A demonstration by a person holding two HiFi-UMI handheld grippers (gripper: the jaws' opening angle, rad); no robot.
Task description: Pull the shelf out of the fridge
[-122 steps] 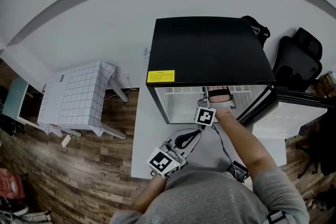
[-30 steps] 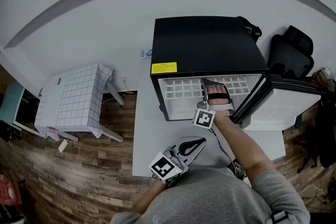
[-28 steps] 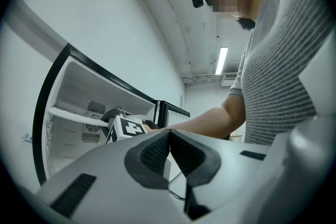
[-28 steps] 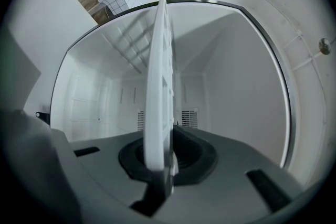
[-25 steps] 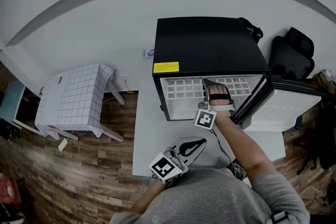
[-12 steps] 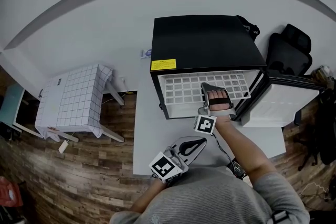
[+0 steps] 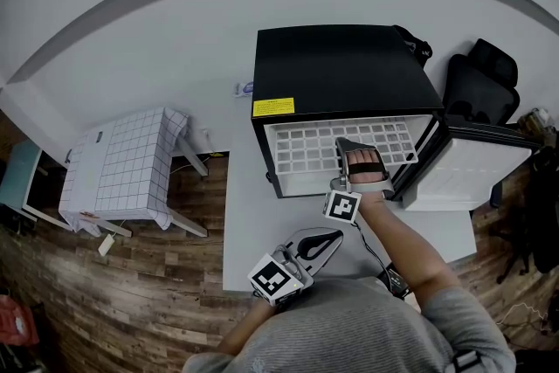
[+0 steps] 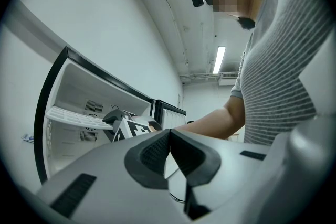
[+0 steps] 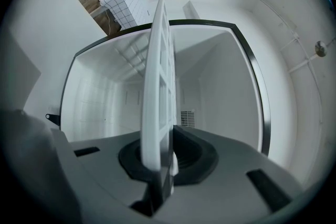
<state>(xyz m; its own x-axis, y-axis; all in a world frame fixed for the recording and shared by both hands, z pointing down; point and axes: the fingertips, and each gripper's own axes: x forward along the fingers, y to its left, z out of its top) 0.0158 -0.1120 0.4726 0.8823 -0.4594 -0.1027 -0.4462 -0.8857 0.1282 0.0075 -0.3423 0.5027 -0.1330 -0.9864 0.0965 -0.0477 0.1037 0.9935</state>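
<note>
Only 1 view (its own) shows right gripper (image 9: 166, 159) clamping shelf (image 9: 157, 60).

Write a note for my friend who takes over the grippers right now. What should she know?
Right gripper: shut on the front edge of the white shelf.
Left gripper: shut, empty, held back from the fridge.
Fridge door: open, at the right.
Done: the shelf is gripped and sticks partly out of the fridge.
Left: draw it fully out, probably best straight and level.
</note>
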